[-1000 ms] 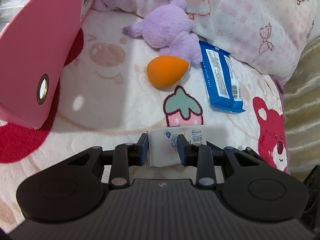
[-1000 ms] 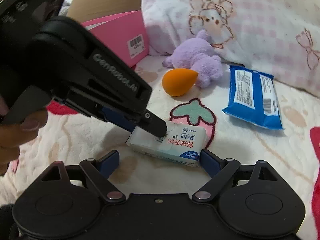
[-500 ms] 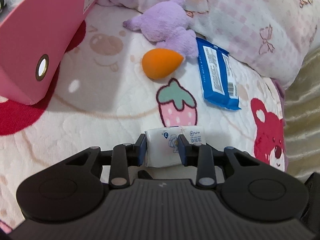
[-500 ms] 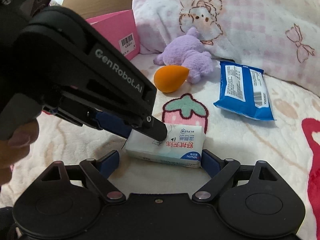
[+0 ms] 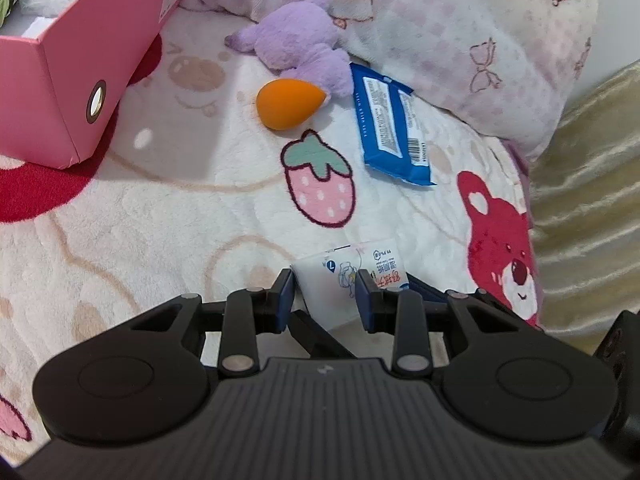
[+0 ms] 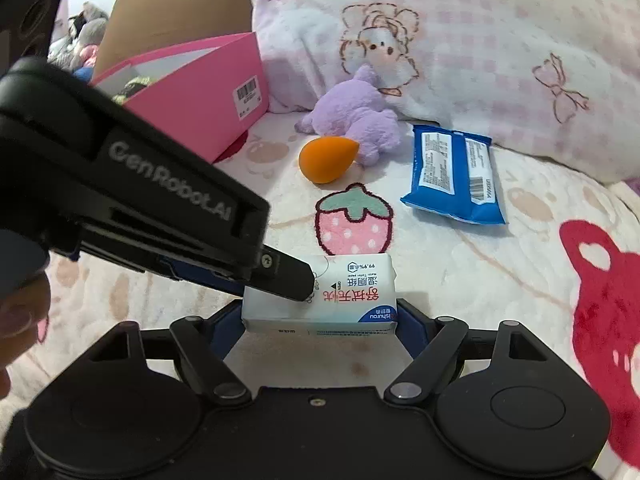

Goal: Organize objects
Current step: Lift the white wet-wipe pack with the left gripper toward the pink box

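A white tissue pack (image 5: 344, 276) (image 6: 352, 300) with red and blue print hangs just above the blanket. My left gripper (image 5: 324, 284) is shut on its near left part; in the right wrist view the left gripper (image 6: 288, 276) reaches in from the left. My right gripper (image 6: 320, 316) is closing, and its blue pads sit against the pack's two short ends. An orange egg-shaped sponge (image 5: 286, 104) (image 6: 326, 158), a purple plush toy (image 5: 298, 40) (image 6: 356, 116) and a blue wipes pack (image 5: 392, 124) (image 6: 452, 172) lie farther back.
An open pink box (image 5: 80, 68) (image 6: 208, 92) holding several items stands at the back left, a cardboard box (image 6: 172, 12) behind it. A pink patterned pillow (image 5: 460, 40) lines the back. A person's hand (image 6: 20, 312) holds the left gripper. The cartoon blanket (image 5: 180, 200) covers the bed.
Both grippers have risen a little and drawn back with the tissue pack. The right jaws have narrowed from wide apart to the pack's ends. More of the pink box's inside shows.
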Available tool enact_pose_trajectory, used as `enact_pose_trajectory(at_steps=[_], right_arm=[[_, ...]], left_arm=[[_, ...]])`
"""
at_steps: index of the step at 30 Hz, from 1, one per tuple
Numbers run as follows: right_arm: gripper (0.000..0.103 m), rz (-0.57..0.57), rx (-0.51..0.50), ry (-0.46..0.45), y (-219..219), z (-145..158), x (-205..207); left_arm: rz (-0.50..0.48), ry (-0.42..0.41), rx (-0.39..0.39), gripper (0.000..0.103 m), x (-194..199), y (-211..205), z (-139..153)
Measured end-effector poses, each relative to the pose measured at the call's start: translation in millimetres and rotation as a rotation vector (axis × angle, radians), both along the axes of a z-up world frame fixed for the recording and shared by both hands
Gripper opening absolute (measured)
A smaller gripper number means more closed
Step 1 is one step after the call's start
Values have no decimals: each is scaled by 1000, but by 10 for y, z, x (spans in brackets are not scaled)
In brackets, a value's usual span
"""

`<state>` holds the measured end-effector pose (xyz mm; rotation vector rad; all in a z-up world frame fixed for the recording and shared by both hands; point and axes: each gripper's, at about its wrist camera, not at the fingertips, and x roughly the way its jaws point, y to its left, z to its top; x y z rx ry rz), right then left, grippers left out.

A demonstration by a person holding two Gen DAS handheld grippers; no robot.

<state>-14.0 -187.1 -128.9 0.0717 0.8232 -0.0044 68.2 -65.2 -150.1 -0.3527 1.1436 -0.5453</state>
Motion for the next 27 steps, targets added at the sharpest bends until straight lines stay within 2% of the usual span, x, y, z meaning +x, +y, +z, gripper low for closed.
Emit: enact_pose_trajectory(at_steps=[3, 7, 11, 15, 18, 22, 27], right_arm=[[83, -12, 27, 0, -20, 40, -37], [84, -18, 124, 3, -44, 102, -79], [84, -6, 131, -3, 36, 139, -123], [83, 8, 178, -8, 102, 179, -182], [79, 15, 180, -17, 165, 203, -231], [67, 22, 198, -17, 206, 216, -253], [63, 28, 239, -2, 242, 217, -264]], left_arm=[[-12, -6, 1, 30, -19, 11, 41], [-15, -25, 19, 30, -29, 58, 77], [-18, -7, 3, 30, -36, 168, 86], [-20, -20, 30, 30, -78, 258, 105], [-18, -12, 17, 30, -107, 373, 133], [-9, -3, 22, 30, -124, 505, 166], [-15, -10, 18, 30, -160, 635, 268]])
